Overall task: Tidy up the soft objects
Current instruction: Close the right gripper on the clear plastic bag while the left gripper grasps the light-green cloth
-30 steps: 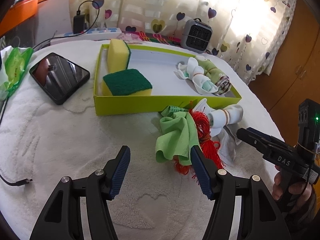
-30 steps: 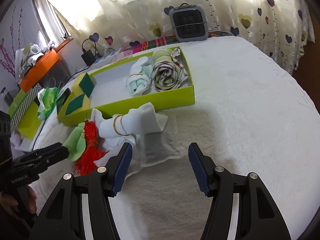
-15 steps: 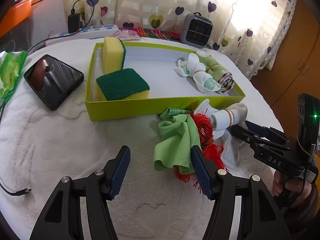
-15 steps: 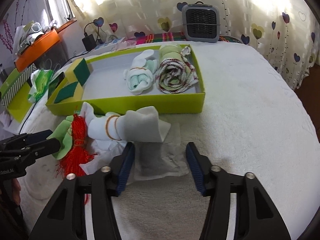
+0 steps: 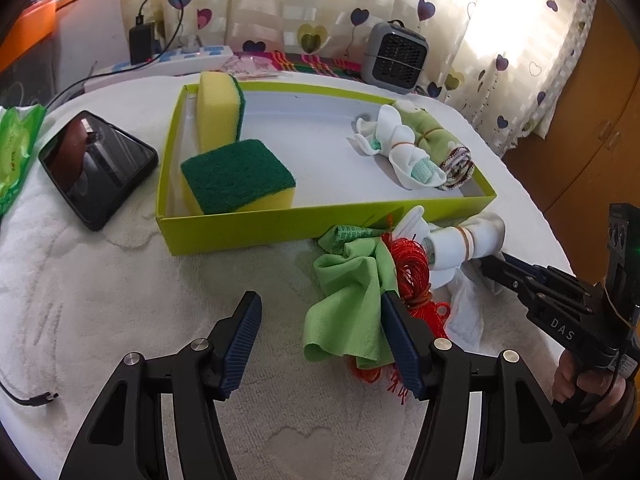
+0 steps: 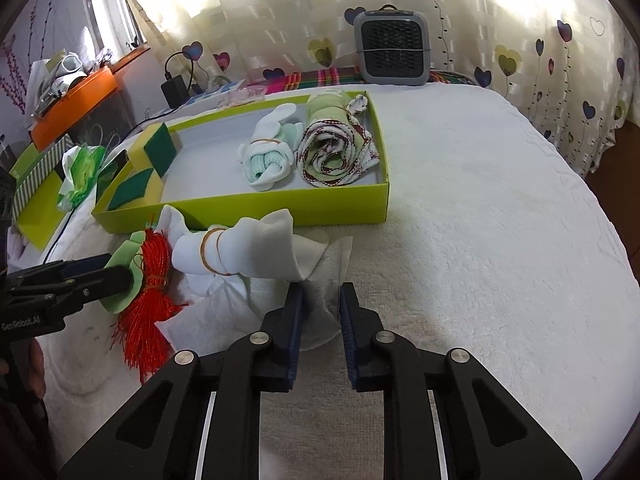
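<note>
Cloth first: my right gripper (image 6: 320,312) has narrowed its fingers onto the limp white cloth (image 6: 320,276) in front of the green tray (image 6: 344,204). I judge it light and floppy, best pinched at a bunched fold. My left gripper (image 5: 320,344) gapes wide, empty, beside the green rag (image 5: 348,300).

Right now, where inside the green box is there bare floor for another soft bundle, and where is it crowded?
The box has a bare white floor in the middle, between the flat sponge and the sock bundle. Its left end is filled by both sponges, its right end by the socks and rolled towel. Outside its front wall, the green cloth and red yarn crowd the bed.
</note>
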Available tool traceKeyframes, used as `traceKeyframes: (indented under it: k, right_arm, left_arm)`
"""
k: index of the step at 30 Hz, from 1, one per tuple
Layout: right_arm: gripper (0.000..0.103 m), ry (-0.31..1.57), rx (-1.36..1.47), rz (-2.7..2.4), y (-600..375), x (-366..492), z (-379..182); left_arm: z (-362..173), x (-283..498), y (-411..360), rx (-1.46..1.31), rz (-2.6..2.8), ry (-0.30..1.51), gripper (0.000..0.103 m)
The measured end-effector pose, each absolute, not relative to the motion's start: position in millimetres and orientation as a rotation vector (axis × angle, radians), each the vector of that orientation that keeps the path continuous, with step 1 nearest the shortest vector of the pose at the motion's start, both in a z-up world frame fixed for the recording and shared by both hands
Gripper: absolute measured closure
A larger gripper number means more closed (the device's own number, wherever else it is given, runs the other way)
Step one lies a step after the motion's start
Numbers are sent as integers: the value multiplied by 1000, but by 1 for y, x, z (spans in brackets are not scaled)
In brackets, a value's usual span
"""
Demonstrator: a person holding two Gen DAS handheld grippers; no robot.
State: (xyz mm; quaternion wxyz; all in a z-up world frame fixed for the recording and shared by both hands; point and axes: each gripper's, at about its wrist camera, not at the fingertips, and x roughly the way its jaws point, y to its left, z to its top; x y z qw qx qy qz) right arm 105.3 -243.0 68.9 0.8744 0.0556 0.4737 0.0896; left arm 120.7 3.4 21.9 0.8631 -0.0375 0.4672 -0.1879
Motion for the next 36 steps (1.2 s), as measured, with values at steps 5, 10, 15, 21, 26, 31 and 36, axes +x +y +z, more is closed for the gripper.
traceKeyframes:
  k: [5,10,15,21,26,31,36]
  right_arm:
    - [88,976,136,178,-249,101,72]
    - [89,966,171,169,-258,97,75]
    - [89,953,185,158,-262,93,78]
    - [89,940,196,165,-264,91,80]
    - [89,938,198,169,-266,88,80]
    - [89,934,208,159,-271,86,80]
    - [89,929,211,162,-273,83,82]
  left_arm:
    - [20,123,0,-73,-405,991,51]
    - [20,123,0,-83,-400,989,63]
    - [20,122,-2,-85,-415,982,75]
    - [22,118,-1,-76,-405,965,86]
    - [23,118,7,-96,-377,957,89]
    - [23,116,12,-108,-355,953,90]
    - [28,110,17,-117,-344,933,92]
